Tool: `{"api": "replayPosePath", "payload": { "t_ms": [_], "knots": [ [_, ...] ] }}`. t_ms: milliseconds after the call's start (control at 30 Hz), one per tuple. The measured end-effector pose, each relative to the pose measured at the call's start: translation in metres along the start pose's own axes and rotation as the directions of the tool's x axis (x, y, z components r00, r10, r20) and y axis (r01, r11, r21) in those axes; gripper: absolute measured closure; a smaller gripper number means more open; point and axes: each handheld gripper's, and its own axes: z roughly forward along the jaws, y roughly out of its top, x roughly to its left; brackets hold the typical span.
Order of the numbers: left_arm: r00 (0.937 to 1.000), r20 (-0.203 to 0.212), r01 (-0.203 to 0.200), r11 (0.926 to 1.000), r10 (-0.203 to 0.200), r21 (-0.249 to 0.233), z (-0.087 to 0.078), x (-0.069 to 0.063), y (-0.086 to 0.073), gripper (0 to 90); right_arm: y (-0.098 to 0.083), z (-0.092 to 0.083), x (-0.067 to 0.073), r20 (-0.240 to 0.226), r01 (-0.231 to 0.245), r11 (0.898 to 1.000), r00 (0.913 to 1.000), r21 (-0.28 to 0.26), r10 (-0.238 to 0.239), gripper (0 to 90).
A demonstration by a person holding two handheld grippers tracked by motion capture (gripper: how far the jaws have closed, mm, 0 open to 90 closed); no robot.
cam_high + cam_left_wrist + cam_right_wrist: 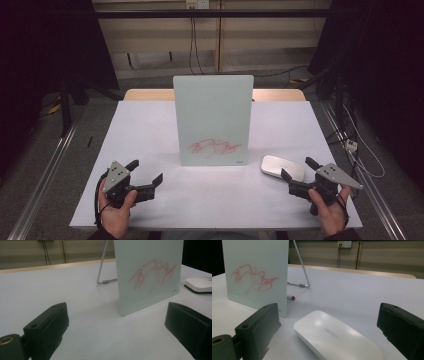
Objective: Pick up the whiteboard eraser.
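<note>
Table (150, 130): white top, wooden edge showing at 12 o'clock.
Board (213, 120): pale glass panel standing upright at the table's centre on a thin metal prop, red scribble (214, 147) low on its face.
Eraser (282, 167): white, rounded, flat on the table at 4 o'clock of the board, just beside its lower corner.
Marker (291, 297): red-tipped end showing behind the board.
Left gripper (147, 171): at 7 o'clock, held in the left hand (116, 212), 2 jaws spread wide, nothing between them.
Right gripper (298, 167): at 5 o'clock, held in the right hand (331, 210), jaws spread wide, either side of the eraser's near end, not touching it.
</note>
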Motion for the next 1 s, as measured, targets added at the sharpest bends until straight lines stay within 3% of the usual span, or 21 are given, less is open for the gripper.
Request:
{"api": "replayPosePath", "payload": {
  "t_ms": [400,533,567,700,800,867,933,1000],
  "knots": [
    [0.9999,-0.009,-0.010,0.9997,0.010,0.021,0.000,0.002,-0.001,4.8,0.009,0.002,-0.003,-0.049,0.004,0.997,0.9988,0.078,-0.001,6.5],
    [0.9993,-0.037,-0.006,0.9996,0.007,0.027,0.001,0.001,-0.001,4.8,0.011,0.004,-0.004,-0.043,-0.035,0.994,0.9983,0.102,0.040,8.6],
    [0.9989,-0.044,-0.012,0.9995,0.014,0.029,0.002,0.001,-0.001,4.8,0.014,0.007,-0.003,-0.044,-0.030,0.991,0.9984,0.134,0.036,8.8],
    [0.9995,-0.032,-0.008,0.9995,0.009,0.031,0.001,0.001,-0.003,4.6,0.017,0.012,-0.005,-0.055,-0.017,0.985,0.9981,0.171,0.027,10.6],
    [0.9994,-0.033,0.003,0.9995,-0.002,0.031,0.000,0.004,-0.004,4.6,0.021,0.016,-0.009,-0.108,0.000,0.975,0.9939,0.222,0.024,10.5],
    [0.9994,-0.034,-0.003,0.9995,0.004,0.032,-0.001,0.004,-0.004,4.6,0.023,0.015,-0.009,-0.109,0.004,0.974,0.9938,0.225,0.021,9.8],
    [0.9997,-0.024,-0.003,0.9994,0.004,0.033,-0.001,0.004,-0.003,5.1,0.029,0.016,-0.008,-0.140,0.054,0.967,0.9899,0.248,-0.019,9.3],
    [0.9999,-0.014,-0.004,0.9992,0.004,0.039,0.001,0.003,-0.003,5.1,0.031,0.018,-0.010,-0.155,0.072,0.963,0.9874,0.260,-0.032,9.3]
  ]
}}
